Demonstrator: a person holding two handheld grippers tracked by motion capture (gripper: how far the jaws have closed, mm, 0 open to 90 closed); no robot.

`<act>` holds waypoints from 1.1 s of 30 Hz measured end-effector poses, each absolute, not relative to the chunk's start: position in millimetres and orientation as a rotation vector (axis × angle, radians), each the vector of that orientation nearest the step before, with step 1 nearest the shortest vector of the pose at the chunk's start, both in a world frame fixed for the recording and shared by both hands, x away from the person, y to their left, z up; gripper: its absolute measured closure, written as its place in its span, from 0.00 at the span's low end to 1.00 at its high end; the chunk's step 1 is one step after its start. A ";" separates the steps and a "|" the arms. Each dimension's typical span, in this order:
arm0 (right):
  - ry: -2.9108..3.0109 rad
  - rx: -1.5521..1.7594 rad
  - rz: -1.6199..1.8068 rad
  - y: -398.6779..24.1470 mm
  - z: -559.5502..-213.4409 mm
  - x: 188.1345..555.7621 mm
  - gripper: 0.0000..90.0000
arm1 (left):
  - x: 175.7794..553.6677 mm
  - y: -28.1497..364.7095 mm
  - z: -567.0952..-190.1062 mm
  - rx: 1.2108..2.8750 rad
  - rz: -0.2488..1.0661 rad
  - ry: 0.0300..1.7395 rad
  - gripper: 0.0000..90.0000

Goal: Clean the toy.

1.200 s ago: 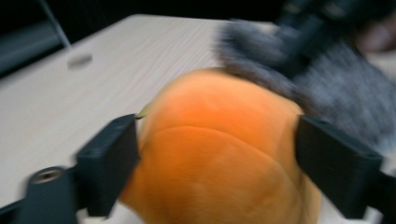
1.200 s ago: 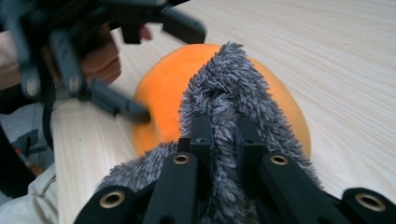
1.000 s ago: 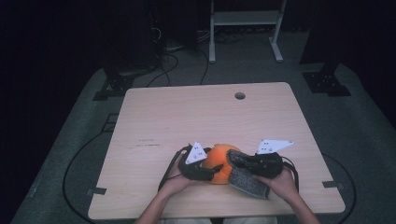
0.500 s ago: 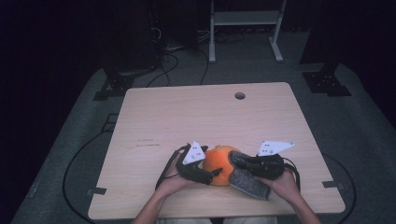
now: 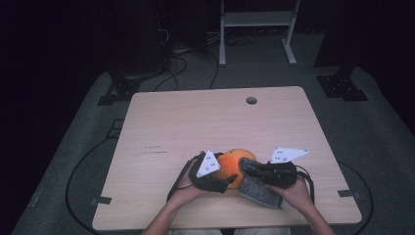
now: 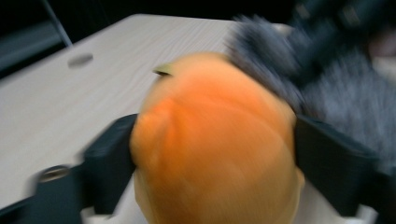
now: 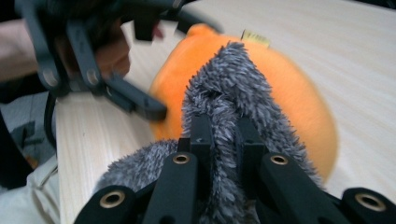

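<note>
An orange plush ball (image 5: pixel 234 164) lies near the table's front edge between both hands. My left gripper (image 5: pixel 229 173) reaches in from the left. In the left gripper view its jaws have just been closing, and both press the sides of the ball (image 6: pixel 215 140). My right gripper (image 5: pixel 247 166) comes from the right, shut on a grey fuzzy cloth (image 5: pixel 259 191). In the right gripper view the cloth (image 7: pixel 229 88) stands pinched between the jaws and lies against the ball (image 7: pixel 294 98). A small yellowish tag (image 7: pixel 255 37) sticks out of the ball.
The wooden table (image 5: pixel 205 122) has a round cable hole (image 5: pixel 251 100) near its far edge. Cables and a white stand (image 5: pixel 254 29) sit on the dark floor beyond. Both hands rest at the table's near edge.
The left gripper has shifted slightly toward the near edge beside the ball. The ball, the cloth and the right gripper have hardly moved.
</note>
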State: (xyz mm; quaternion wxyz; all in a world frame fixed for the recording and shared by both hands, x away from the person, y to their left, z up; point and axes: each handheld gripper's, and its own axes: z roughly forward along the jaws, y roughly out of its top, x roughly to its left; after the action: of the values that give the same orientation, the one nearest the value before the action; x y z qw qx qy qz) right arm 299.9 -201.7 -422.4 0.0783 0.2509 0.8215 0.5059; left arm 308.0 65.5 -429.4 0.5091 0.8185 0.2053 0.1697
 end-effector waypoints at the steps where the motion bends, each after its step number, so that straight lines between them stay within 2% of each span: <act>1: 2.459 0.738 1.516 -199.6 -423.4 298.8 0.89 | 311.4 68.0 -430.0 1.974 0.383 0.539 0.13; 3: 2.440 0.734 1.511 -197.8 -422.5 297.3 0.89 | 311.4 70.8 -434.1 1.984 0.413 0.540 0.30; 5: 2.438 0.777 1.485 -202.8 -425.7 302.2 0.89 | 311.1 72.0 -435.8 1.990 0.399 0.537 0.32; 12: 2.431 0.990 1.405 -224.8 -440.5 317.0 0.89 | 312.7 82.1 -441.2 2.012 0.392 0.533 0.36; 16: 2.387 0.935 1.497 -217.1 -429.6 312.3 0.89 | 314.0 86.8 -442.4 2.023 0.384 0.538 0.37; 22: 2.411 1.031 1.470 -225.0 -442.4 319.6 0.89 | 312.0 88.5 -442.9 2.035 0.395 0.511 0.37; 28: 2.355 0.931 1.607 -219.2 -424.7 313.3 0.89 | 310.1 87.4 -443.4 2.046 0.396 0.478 0.37; 33: 2.384 1.040 1.449 -223.8 -441.3 321.8 0.89 | 310.3 88.5 -443.8 2.041 0.390 0.472 0.37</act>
State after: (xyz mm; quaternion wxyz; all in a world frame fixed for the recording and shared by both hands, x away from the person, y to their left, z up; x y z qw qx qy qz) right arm 321.8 -223.8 -441.3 0.0822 0.3482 0.7980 0.4850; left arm 310.3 88.5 -443.8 0.4839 0.8382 0.1938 0.1602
